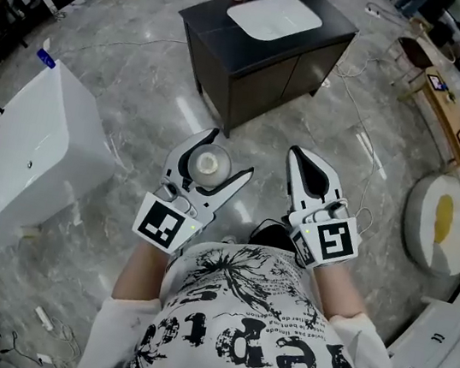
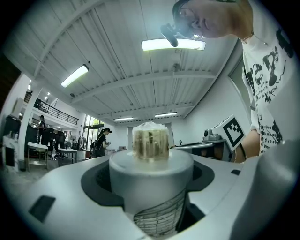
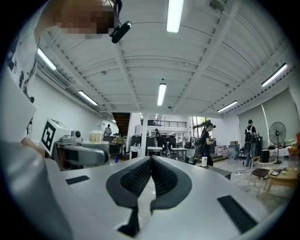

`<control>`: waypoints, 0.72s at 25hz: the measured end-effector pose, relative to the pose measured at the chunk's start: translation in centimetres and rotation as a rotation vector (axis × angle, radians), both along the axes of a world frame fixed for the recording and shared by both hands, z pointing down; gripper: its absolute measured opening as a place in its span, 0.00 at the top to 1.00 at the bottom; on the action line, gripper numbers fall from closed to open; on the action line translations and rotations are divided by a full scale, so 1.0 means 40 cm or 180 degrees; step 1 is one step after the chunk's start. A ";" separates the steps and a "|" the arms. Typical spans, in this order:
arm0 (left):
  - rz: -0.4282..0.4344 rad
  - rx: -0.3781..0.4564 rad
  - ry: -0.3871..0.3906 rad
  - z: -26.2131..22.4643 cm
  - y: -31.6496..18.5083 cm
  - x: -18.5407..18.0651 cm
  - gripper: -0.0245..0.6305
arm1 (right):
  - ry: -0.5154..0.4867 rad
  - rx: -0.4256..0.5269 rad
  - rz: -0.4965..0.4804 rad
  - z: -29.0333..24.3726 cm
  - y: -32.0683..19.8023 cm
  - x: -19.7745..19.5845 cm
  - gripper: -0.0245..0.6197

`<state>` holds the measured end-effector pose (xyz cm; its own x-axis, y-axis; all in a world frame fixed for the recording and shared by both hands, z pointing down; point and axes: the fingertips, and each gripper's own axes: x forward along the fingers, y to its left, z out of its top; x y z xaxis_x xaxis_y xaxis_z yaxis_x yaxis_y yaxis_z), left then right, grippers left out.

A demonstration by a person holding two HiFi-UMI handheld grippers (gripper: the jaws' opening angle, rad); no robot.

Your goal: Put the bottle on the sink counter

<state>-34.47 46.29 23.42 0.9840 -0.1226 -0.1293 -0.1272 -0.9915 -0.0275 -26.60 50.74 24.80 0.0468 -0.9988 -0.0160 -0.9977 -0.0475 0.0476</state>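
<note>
White round bottle (image 1: pixel 208 165) | my left hand-held gripper (image 1: pixel 224 154) grips it | my right hand-held gripper (image 1: pixel 297 153) closed, empty | dark sink table (image 1: pixel 204 27) well apart

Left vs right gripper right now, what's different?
The left gripper grips the bottle; the right gripper holds nothing. The left gripper's jaws stand wide around the bottle; the right gripper's jaws are pressed together. Both are white and point toward the sink cabinet.
</note>
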 end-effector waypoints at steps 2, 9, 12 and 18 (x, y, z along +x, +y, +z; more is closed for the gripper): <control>-0.0027 -0.0026 0.0006 0.006 -0.018 0.019 0.43 | -0.0044 -0.0020 -0.0005 0.011 -0.016 0.023 0.94; -0.0173 -0.0035 -0.0051 0.028 -0.104 0.141 0.43 | -0.0242 -0.0047 -0.0131 0.046 -0.111 0.165 0.94; -0.0316 -0.0012 -0.0095 0.042 -0.168 0.243 0.43 | -0.0255 -0.0059 -0.0270 0.067 -0.188 0.271 0.94; -0.0635 0.0031 -0.0210 0.047 -0.332 0.518 0.43 | -0.0327 -0.0087 -0.0514 0.080 -0.381 0.583 0.94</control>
<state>-13.74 33.02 25.32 0.9467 -0.3150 -0.0675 -0.3186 -0.9465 -0.0518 -3.27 35.51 28.00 -0.1142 -0.9934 0.0079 -0.9920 0.1136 -0.0559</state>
